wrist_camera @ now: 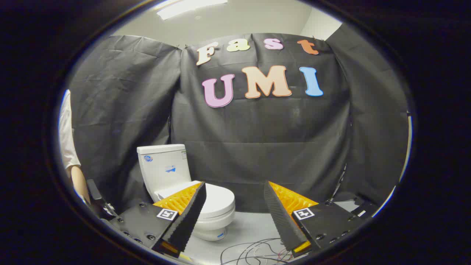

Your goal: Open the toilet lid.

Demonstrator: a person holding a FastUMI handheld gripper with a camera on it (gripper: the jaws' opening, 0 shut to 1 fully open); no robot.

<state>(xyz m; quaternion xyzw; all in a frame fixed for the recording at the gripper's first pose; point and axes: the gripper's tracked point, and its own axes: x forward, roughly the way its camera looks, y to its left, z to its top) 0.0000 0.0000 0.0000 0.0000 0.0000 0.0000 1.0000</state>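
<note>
A white toilet (173, 173) stands on the pale floor against the black cloth wall, beyond my left finger. Its lid (218, 200) lies flat and closed over the bowl, and the tank (163, 167) rises behind it. My left finger (189, 215) covers part of the bowl's near side. My gripper (234, 187) is open, its fingers wide apart with nothing between them. It is some way short of the toilet and touches nothing.
Loose thin wires (254, 252) lie on the floor just ahead, between the fingers. A person's sleeve and arm (71, 162) show left of the toilet. Black cloth walls (265, 147) close the booth behind and on both sides.
</note>
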